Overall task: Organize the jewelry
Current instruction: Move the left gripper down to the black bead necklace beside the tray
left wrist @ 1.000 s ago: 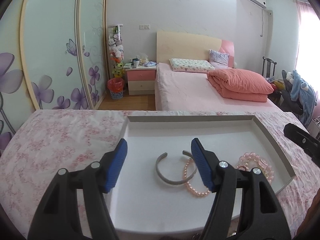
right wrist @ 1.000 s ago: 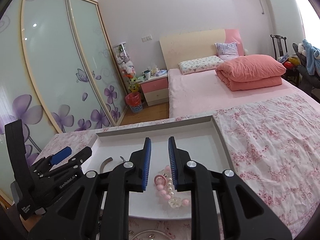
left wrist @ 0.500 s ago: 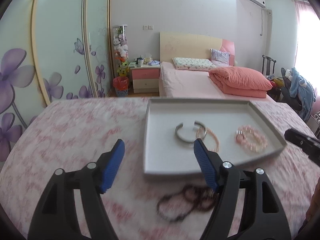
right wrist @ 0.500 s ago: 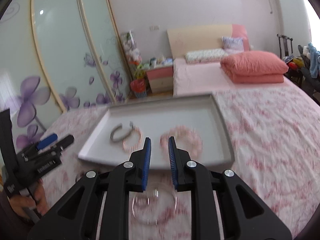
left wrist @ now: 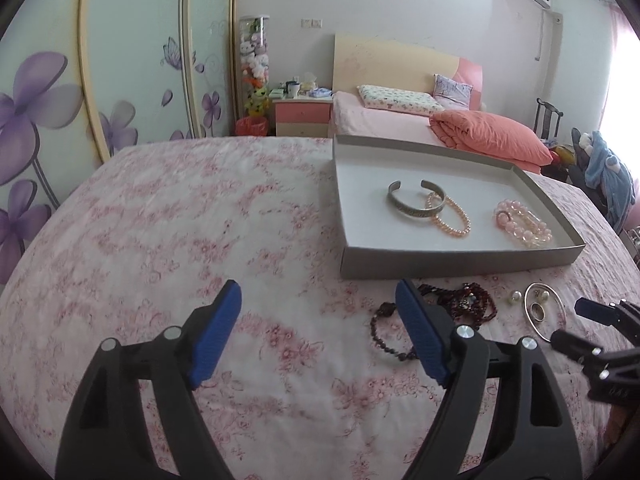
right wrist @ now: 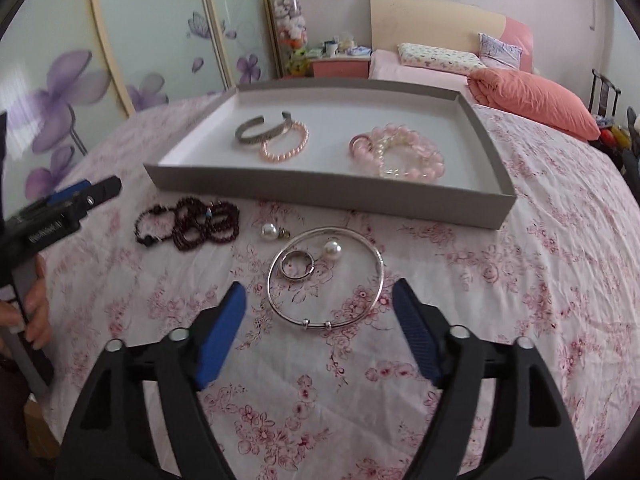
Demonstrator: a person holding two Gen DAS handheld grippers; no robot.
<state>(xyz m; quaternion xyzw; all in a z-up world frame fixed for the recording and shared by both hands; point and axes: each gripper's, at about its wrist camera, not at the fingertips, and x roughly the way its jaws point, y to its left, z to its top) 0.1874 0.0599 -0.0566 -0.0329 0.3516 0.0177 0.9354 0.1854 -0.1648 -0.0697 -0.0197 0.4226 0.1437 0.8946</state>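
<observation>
Silver bangle (right wrist: 326,276): thin hoop lying flat on the pink-flowered bedspread (right wrist: 520,280), just ahead of the right hand-held gripper (right wrist: 320,312) and centred between its two blue pads. Being round it has no long axis; its sliding beads face the hand-held gripper at the near rim. The right jaws have just been opening and now stand wide, nothing between them, the hoop's near arc lying just beyond the tips.

Inside the hoop: a small ring (right wrist: 296,266) and a pearl earring (right wrist: 333,249) (both would be left behind or dragged if the hoop is lifted carelessly, I judge). A second pearl earring (right wrist: 269,232) lies just outside, to the hoop's left.

Dark bead strands (right wrist: 188,226): a tangled heap left of the pearls, close to the left hand-held gripper (left wrist: 318,308). Its jaws have also been opening and stand wide and empty; in its own view the strands (left wrist: 436,312) lie off to the right of the gap, partly behind the right-side finger, so it is not lined up on them.

Grey tray (right wrist: 328,190): beyond all the loose pieces, already holding a metal cuff (right wrist: 260,132), a pink pearl bracelet (right wrist: 285,146) touching it, and a chunky pink bead bracelet (right wrist: 400,154) apart to the right.

Nearer hand: the right for the bangle, the left for the dark beads.

Hard to make out: how many separate strands make the dark heap; the small fitting beside the outer pearl; the bangle's clasp. In the left view the bangle (left wrist: 545,316) is partly hidden behind the right hand-held gripper's tips (left wrist: 580,320).
</observation>
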